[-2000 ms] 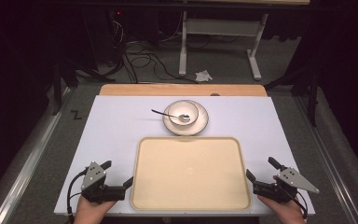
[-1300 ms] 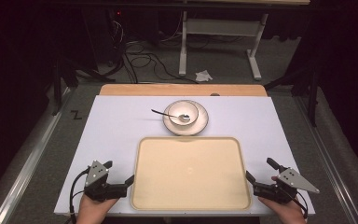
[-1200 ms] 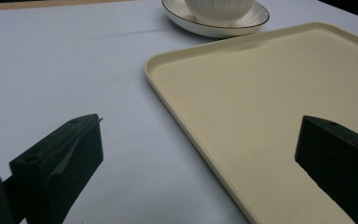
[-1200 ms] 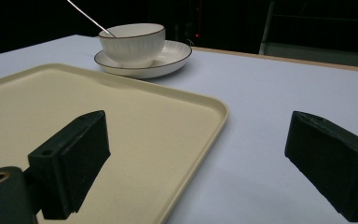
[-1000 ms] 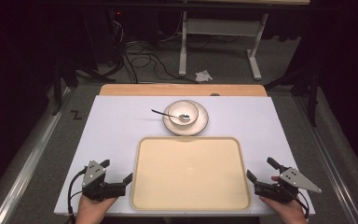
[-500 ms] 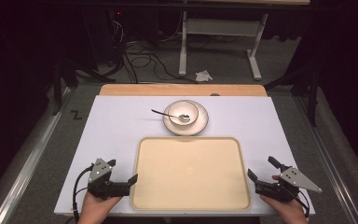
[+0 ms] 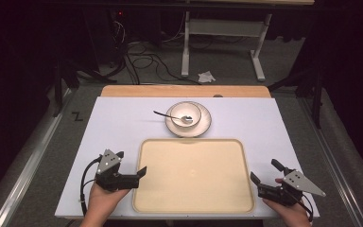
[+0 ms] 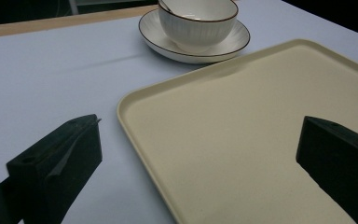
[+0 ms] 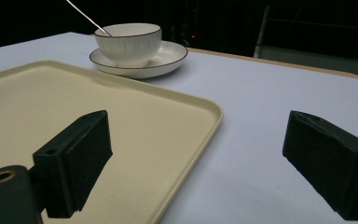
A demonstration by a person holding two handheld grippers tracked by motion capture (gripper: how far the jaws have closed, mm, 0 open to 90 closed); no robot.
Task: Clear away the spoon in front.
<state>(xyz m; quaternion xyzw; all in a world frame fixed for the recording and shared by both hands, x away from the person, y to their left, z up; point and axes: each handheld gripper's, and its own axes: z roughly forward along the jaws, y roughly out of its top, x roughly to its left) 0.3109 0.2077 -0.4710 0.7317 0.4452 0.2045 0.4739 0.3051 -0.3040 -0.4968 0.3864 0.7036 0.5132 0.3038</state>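
Moved since two seconds ago: left gripper has shifted toward the tray's left rim, its forward jaw tip now at the rim; right gripper has barely changed.
Left gripper: held in the person's left hand at the table's 7 o'clock corner, jaws spread wide and holding nothing.
Left gripper's own view: its two black jaws straddle the tray's near-left corner, one over the white tabletop, the other over the tray's floor.
Tray from left gripper: beige tray lies at 3 o'clock of this gripper, just beside it; whether the jaw touches the rim cannot be told.
Tray's place: near half of the white table, centred, flat and bare inside.
Bowl: white ribbed bowl with a dark rim stands on a saucer at 12 o'clock of the tray, just past its far rim.
Spoon: metal spoon rests in the bowl, handle pointing to 10 o'clock.
Right gripper: held in the person's right hand at the table's 5 o'clock corner, jaws spread wide and holding nothing.
Tray from right gripper: at 9 o'clock, just beside it; in its own view one jaw stands over the tray's floor, the other over the tabletop.
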